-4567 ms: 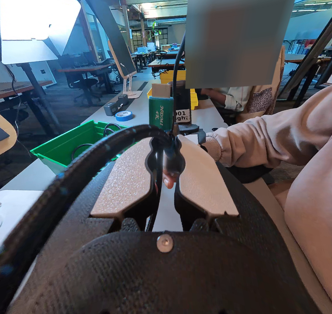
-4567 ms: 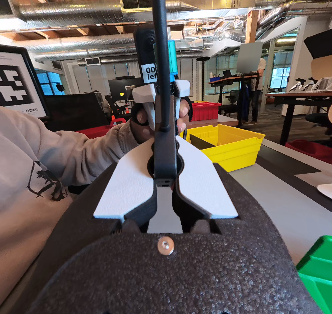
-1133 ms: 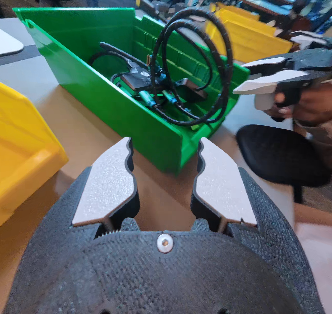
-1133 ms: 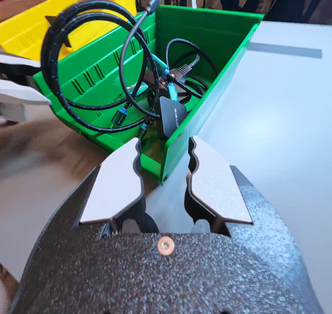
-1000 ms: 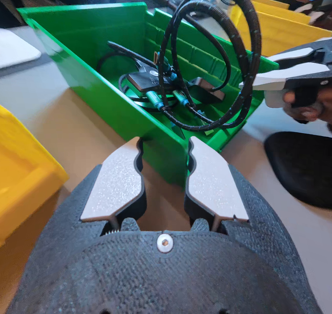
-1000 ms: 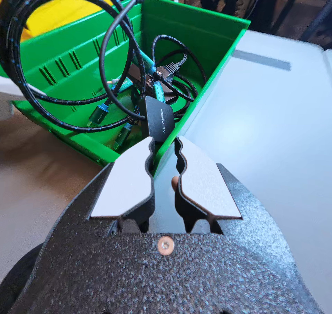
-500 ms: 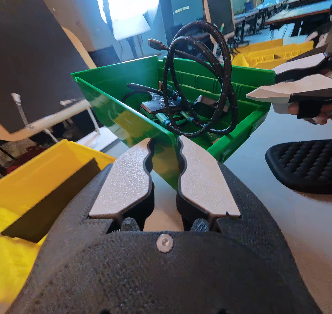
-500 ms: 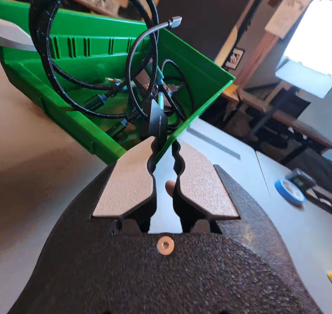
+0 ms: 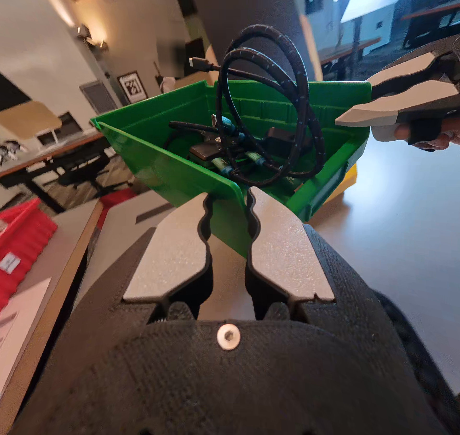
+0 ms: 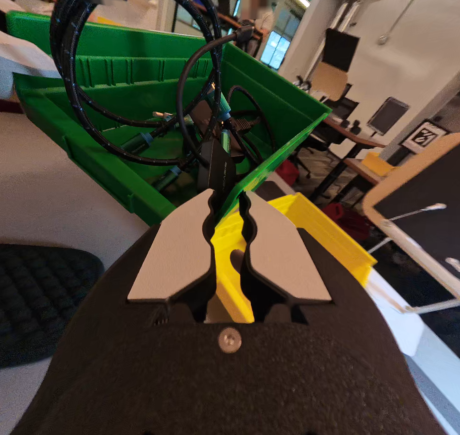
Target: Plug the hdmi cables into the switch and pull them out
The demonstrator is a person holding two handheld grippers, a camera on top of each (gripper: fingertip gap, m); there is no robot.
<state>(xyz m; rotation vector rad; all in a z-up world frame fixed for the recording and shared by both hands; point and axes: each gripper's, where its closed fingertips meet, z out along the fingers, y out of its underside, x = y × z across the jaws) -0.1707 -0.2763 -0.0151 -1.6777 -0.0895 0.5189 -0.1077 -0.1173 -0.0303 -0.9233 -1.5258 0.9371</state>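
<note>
A: Starting far left: one red ridged plastic piece [image 9: 23,226], blurred, past the edge of the pale smooth table [image 9: 398,236]. Then the left gripper [image 9: 228,191], grainy grey finger plates on a black textured body.

B: And it's clenched. The thin corner wall of the green plastic bin [image 9: 174,174] sits pinched between the wavy fingertips. The bin is tilted, up off the table.

A: Inside, the task gear. One flat dark rectangular switch [image 9: 202,152] on the bin floor, with teal metal-sleeved plugs [image 9: 220,165] right against it. Whether they're seated, I can't tell.

B: Count them from the right wrist view: four teal sleeves at least.

A: Next, the black braided cable coil [image 9: 302,94], blue-flecked with a rough weave, two loops standing well above the rim. One thinner smooth black cable [image 9: 201,63] pokes its bare connector out to the left of the coil.

B: A second dark box too, one matte black slab [image 10: 218,169], leaning in the bin's near corner.

A: Over to the right gripper [image 10: 227,192]: same grey plates, closed tight on the bin's bright side wall.

B: In its own view, left to right: one black dimpled pad [image 10: 37,293] lying on the table, the green bin, then one glossy yellow plastic bin [image 10: 323,226] below the fingers.
</note>
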